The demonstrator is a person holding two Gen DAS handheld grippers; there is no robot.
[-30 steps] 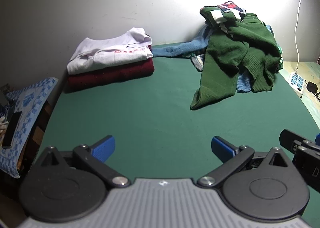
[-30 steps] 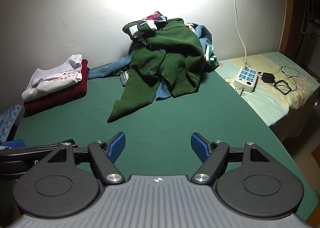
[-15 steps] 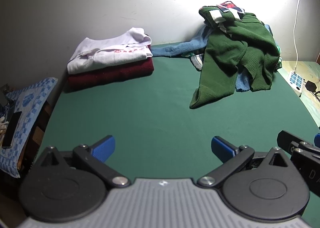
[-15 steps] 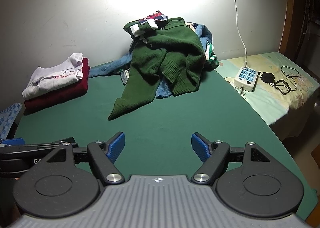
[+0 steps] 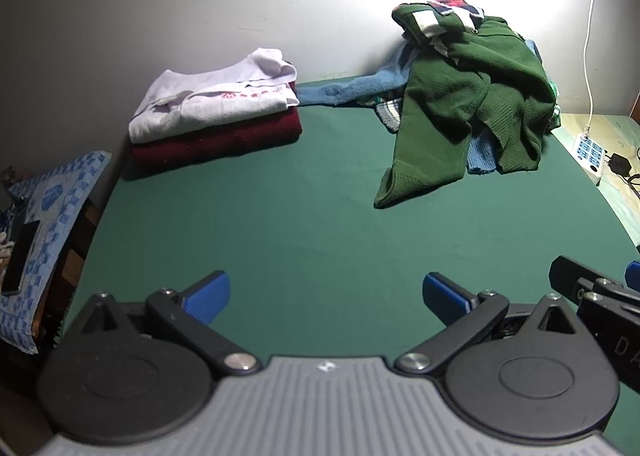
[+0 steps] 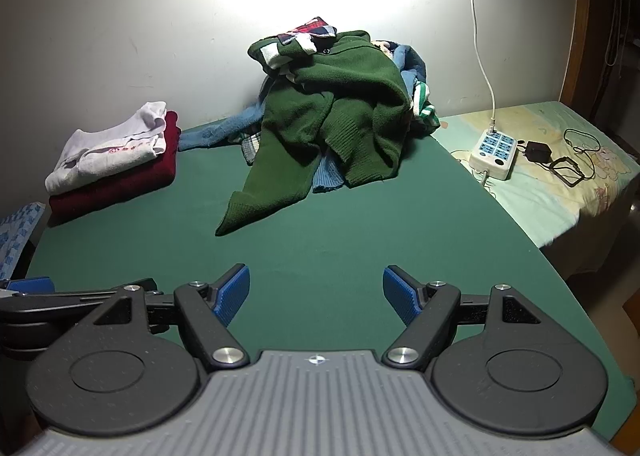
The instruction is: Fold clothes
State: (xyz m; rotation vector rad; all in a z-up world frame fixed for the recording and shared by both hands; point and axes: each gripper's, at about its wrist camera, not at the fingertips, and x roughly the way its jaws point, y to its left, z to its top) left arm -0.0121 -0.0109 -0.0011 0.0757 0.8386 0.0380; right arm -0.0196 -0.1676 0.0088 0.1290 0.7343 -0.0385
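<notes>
The left gripper (image 5: 326, 296) hangs over the near edge of the green tabletop (image 5: 320, 224), its blue pads spread wide with nothing between them. The right gripper (image 6: 316, 292) sits just beside it, also over the near edge, jaws likewise wide apart and empty. Ahead of both lies a broad bare stretch of green cloth reaching to the clothes at the back.

At the far left corner, against the wall, a folded white shirt (image 5: 212, 104) rests on a folded maroon sweater (image 5: 216, 140). Toward the far right corner a loose heap stands against the wall: a green sweater (image 6: 332, 124) on top, one sleeve trailing forward onto the open cloth, with blue garments (image 6: 216, 132) beneath it.

Past the right edge, a power strip (image 6: 494, 152) and a black adapter (image 6: 538, 152) lie on a pale sheet. Off the left edge sits a blue-patterned cloth (image 5: 52, 216).
</notes>
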